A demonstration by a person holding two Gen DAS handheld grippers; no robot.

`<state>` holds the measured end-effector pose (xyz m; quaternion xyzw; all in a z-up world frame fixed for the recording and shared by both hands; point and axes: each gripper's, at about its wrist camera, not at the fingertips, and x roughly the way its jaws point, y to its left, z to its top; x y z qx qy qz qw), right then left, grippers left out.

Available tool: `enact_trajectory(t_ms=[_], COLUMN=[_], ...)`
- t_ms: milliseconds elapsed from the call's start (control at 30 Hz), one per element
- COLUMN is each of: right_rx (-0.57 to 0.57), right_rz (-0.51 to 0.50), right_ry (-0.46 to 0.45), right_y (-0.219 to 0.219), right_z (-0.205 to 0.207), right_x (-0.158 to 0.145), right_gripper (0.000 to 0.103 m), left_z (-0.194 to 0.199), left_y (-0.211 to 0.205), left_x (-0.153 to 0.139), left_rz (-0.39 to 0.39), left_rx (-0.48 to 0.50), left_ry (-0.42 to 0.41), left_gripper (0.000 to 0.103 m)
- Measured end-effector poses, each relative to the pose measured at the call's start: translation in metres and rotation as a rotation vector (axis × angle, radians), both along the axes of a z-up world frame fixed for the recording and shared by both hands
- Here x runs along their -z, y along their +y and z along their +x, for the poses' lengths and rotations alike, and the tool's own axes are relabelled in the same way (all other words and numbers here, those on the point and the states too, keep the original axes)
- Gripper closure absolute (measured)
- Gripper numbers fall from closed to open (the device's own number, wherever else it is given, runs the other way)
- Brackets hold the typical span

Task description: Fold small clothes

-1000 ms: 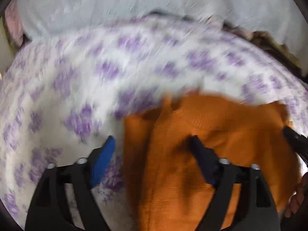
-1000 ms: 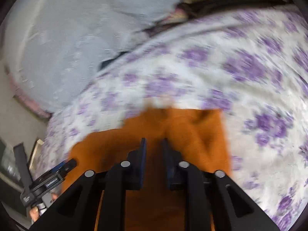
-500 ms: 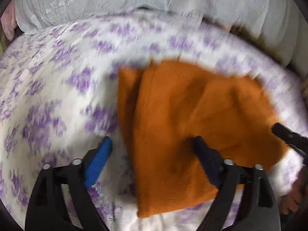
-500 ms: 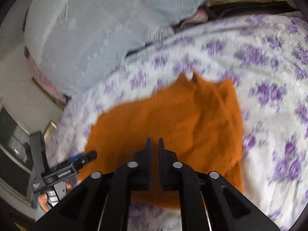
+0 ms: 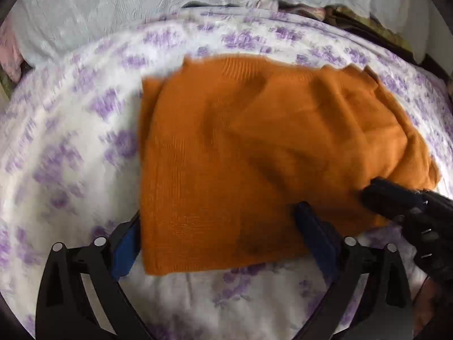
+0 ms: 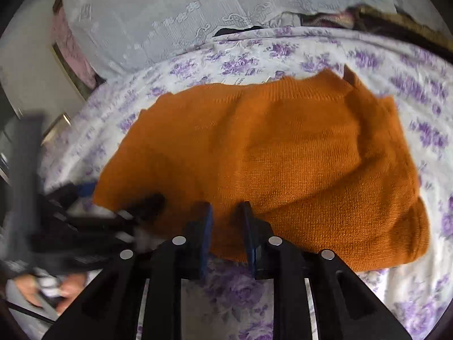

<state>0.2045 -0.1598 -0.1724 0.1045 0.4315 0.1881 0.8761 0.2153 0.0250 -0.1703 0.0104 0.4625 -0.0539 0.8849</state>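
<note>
- Sweater (image 5: 254, 155) lies on the bedsheet (image 5: 70, 141), already folded into a rough rectangle of several layers, near the sheet's front edge.
- Left gripper (image 5: 218, 238): tongs spread wide across the sweater's near-left corner, holding nothing.
- Right gripper (image 6: 226, 226): tongs slightly parted at the near edge; whether they pinch fabric, cannot tell.
- Judgement: folding is well advanced; the far-right corner is uneven, so tidying or one more fold is left.
</note>
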Motion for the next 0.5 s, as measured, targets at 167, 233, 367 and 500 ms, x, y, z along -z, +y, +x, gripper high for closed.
enact_trajectory(t_ms=[167, 233, 367, 500], right_rx=[0.034, 0.04, 0.076, 0.071], right_rz=[0.032, 0.055, 0.031, 0.087], right_ry=[-0.067, -0.068, 0.037, 0.02], right_y=[-0.005, 0.0, 0.008, 0.001], right_z=[0.01, 0.022, 0.063, 0.06], right_x=[-0.03, -0.033, -0.005, -0.002], right_gripper=[0.079, 0.079, 0.083, 0.084], left_z=[0.017, 0.035, 0.071, 0.07], left_y=[0.029, 0.038, 0.057, 0.066], left_x=[-0.041, -0.045, -0.018, -0.004], left_rz=[-0.069, -0.082, -0.01, -0.06], left_rx=[-0.079, -0.116, -0.24, -0.231], left_ry=[-0.081, -0.07, 0.008, 0.0], left_gripper=[0.006, 0.006, 0.005, 0.004])
